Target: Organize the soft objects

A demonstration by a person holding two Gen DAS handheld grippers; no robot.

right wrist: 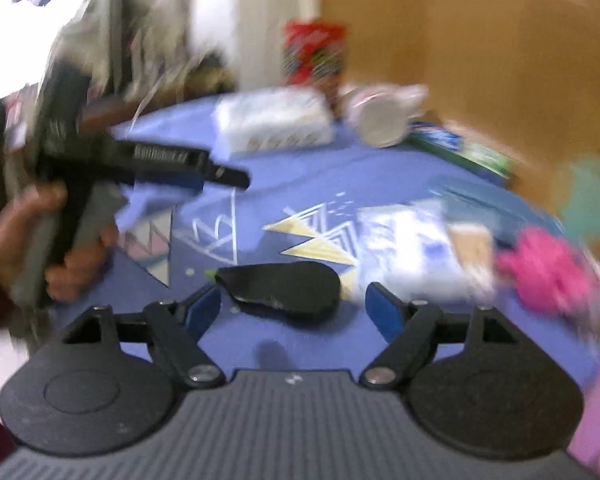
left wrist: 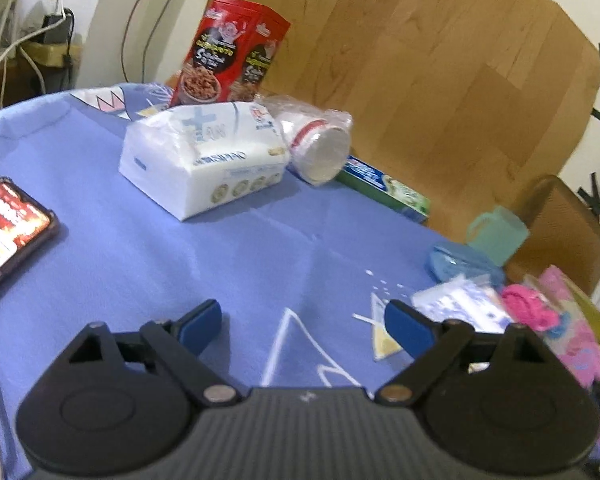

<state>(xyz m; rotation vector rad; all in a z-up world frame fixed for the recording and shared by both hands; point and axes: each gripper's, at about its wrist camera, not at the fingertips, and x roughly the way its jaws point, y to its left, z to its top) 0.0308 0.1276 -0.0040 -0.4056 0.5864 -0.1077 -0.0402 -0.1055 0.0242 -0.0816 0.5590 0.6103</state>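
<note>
Table covered by a blue patterned cloth (left wrist: 220, 264), tissue pack (left wrist: 204, 160) laid near its far side, red box (left wrist: 228, 52) stood behind, wrapped cup stack (left wrist: 320, 144) tipped beside it, phone (left wrist: 8, 224) laid left, pink soft item (left wrist: 528, 304) at right edge, black pouch (right wrist: 284, 286) seen in front.

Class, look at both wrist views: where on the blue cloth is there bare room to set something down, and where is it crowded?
Bare cloth lies between the phone, tissue pack and left gripper. The far edge is crowded: red box, cups. Clutter fills the right side around the pink yarn.

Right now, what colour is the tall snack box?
Red and black snack box, clearest in the left wrist view.
</note>
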